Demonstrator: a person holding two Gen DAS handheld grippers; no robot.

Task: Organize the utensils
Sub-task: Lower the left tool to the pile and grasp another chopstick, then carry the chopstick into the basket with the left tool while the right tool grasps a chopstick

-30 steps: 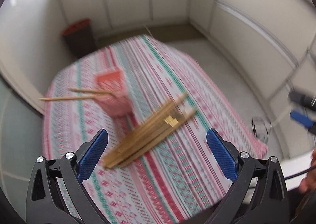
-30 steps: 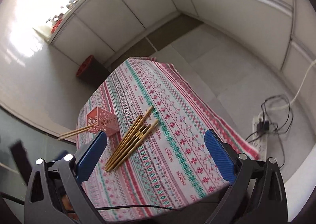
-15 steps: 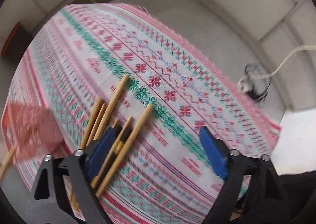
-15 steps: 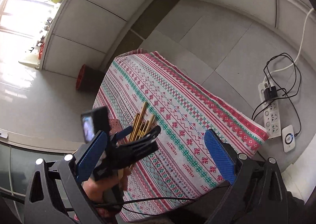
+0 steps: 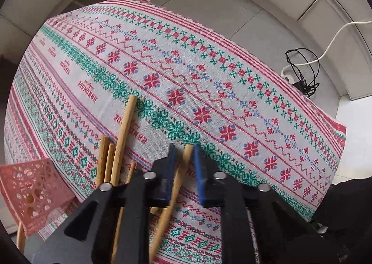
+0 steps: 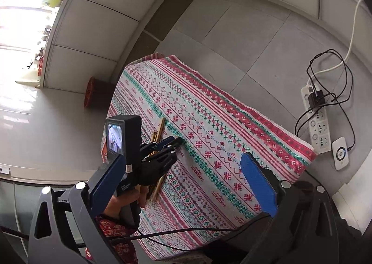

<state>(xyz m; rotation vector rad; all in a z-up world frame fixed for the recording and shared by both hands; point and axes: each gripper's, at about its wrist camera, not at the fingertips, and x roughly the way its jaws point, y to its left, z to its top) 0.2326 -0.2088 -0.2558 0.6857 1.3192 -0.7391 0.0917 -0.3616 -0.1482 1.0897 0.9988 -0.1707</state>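
Chopsticks lie in a loose bundle on the patterned tablecloth point(image 5: 209, 59), and our left gripper point(image 5: 184, 154) is closing its blue pads on one chopstick point(image 5: 176, 184) at about six o'clock in the left wrist view. The other chopsticks point(image 5: 121, 138) sit just beside it toward nine o'clock, with the pink perforated holder point(image 5: 32, 191) farther out at eight o'clock. To lift cleanly, we judge we should rise straight up so the stick does not drag its neighbours, then tilt it upright before carrying it toward the holder. Gripped near one end, it may swing. Our right gripper point(image 6: 186, 182) hangs above the table, jaws spread wide and holding nothing, well apart from the bundle.
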